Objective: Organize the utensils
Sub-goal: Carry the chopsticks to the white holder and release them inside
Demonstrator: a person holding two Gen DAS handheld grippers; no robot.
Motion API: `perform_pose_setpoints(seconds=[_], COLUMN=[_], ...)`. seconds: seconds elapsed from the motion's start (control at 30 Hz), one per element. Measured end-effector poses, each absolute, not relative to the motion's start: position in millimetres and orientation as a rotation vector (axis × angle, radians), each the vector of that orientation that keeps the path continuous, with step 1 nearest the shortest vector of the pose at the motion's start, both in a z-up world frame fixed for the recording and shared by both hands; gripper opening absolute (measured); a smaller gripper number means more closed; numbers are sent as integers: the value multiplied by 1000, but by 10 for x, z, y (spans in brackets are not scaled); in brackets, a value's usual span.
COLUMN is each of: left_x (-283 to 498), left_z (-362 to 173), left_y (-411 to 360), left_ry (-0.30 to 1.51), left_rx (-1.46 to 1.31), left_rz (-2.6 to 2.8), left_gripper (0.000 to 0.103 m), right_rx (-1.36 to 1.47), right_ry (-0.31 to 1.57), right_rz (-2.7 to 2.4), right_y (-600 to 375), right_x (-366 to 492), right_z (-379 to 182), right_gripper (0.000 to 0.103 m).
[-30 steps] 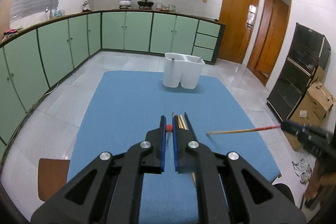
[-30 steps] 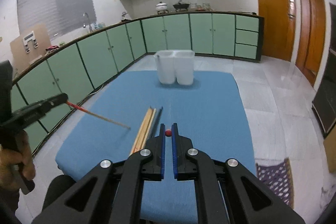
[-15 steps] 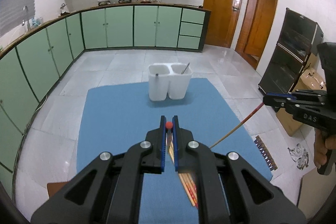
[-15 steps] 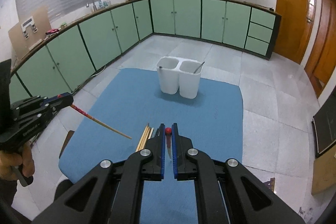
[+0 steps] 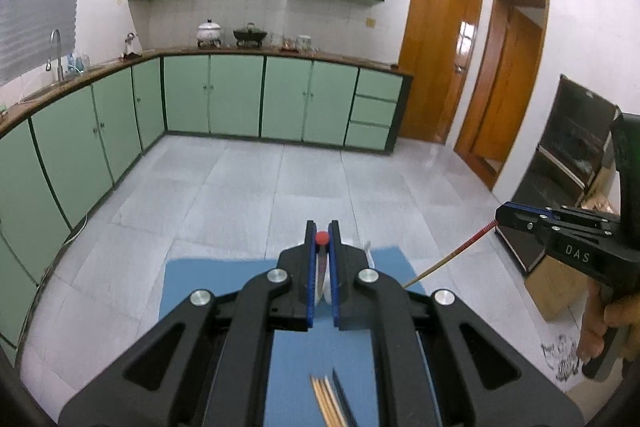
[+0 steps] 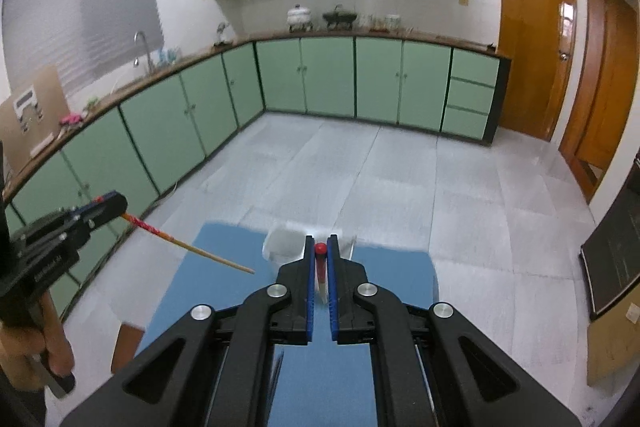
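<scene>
Each gripper, left (image 5: 322, 241) and right (image 6: 320, 251), is clamped on a red-ended chopstick (image 6: 188, 247). Both are carried high over the blue table (image 6: 400, 267), probably to drop upright into the far white holder (image 6: 282, 247).

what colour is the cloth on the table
Blue; the cloth shows best in the right wrist view.

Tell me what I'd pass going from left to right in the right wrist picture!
First the left gripper, then the chopstick in its jaws, then the white utensil holder, then the orange door, then the black cabinet.
</scene>
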State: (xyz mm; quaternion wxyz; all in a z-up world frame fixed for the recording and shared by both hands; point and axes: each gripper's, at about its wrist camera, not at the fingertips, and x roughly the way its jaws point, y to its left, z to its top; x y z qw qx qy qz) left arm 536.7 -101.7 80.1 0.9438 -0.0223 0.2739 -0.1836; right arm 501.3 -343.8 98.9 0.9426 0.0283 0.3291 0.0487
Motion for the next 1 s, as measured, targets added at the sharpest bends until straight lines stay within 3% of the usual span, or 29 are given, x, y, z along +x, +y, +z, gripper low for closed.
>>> perform_pose_setpoints(seconds=[0.23, 0.57, 0.6, 0.73, 0.9, 1.0], left_x=[6026, 6735, 6752, 6675, 6281, 5876], left_z=[621, -350, -392, -360, -189, -178], left_y=[-1306, -1326, -1315, -1166, -912, -766], left_ry=[544, 708, 709, 683, 639, 616], left_rx=[-33, -55, -51, -50, -19, 5], left_rz=[-343, -322, -314, -295, -276, -268], left_gripper=[5, 6, 8, 34, 46, 57], right_rx=[95, 167, 173, 170, 154, 113], right_ry=[667, 816, 819, 777, 723, 671], right_rz=[63, 72, 65, 51, 70, 80], right_y=[-3528, -3739, -3766, -3840, -3890, -3879], right_x=[5742, 6405, 6385, 6270, 5850, 5341], right_z=[752, -187, -229, -231, -149, -178], right_gripper=[6, 7, 8, 12, 13, 26])
